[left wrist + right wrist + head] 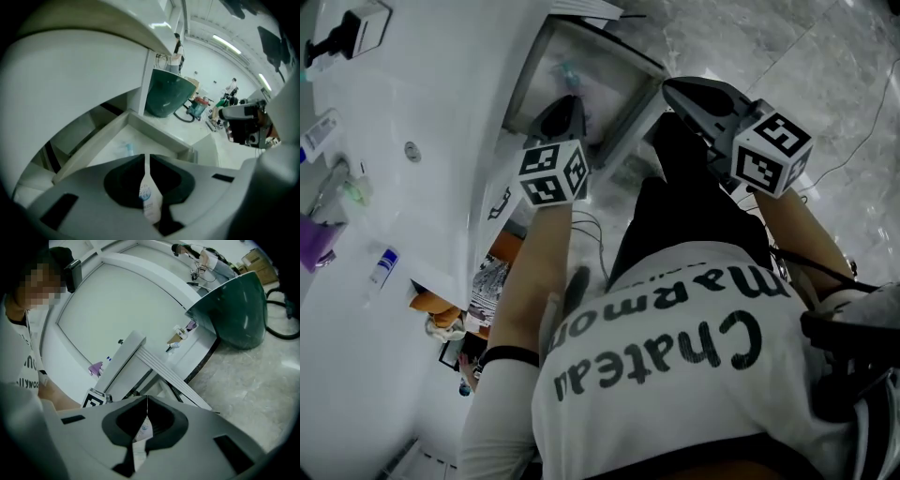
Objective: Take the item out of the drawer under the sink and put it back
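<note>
The drawer (523, 89) under the white counter stands pulled out. A small pale blue item (567, 71) (127, 149) lies loose on its bottom. My left gripper (570, 101) (145, 157) hangs just above the open drawer (161, 130), pointing steeply down into it, jaws shut. My right gripper (670, 86) (147, 399) is off the drawer's right corner, over the floor, jaws shut too. In both gripper views a white strip with blue print shows in the hollow behind the jaws; I cannot tell what it is. Neither gripper touches the blue item.
The counter (403, 309) at left carries a soap dispenser (347, 33), a small bottle (384, 267) and a purple thing (314, 242). A dark green tub (166, 96) (239, 310) stands on the marble floor (787, 56). A thin cable (855, 141) runs by.
</note>
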A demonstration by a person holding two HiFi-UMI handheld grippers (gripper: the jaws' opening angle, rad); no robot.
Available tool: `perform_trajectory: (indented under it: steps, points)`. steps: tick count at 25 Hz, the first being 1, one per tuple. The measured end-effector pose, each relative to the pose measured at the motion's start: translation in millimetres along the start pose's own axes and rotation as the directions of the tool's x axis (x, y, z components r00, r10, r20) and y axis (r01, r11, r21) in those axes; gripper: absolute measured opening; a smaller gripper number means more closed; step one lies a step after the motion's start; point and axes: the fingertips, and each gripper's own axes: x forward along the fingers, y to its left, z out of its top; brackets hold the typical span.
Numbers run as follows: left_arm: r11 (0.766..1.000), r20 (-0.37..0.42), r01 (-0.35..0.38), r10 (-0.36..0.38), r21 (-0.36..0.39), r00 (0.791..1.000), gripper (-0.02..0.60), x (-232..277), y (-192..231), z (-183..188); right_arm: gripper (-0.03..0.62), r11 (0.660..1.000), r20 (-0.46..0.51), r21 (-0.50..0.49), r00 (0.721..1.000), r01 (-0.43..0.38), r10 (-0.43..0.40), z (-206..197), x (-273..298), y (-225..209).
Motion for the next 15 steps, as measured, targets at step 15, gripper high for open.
perform_trajectory:
  steps: [15]
  points:
    - [0.990,-0.168,-0.141,0.135,-0.022,0.976,0.169,60,37,2,0.012,0.995,0.043,0.048,0.995,0.090,-0.092,6,-16,-36]
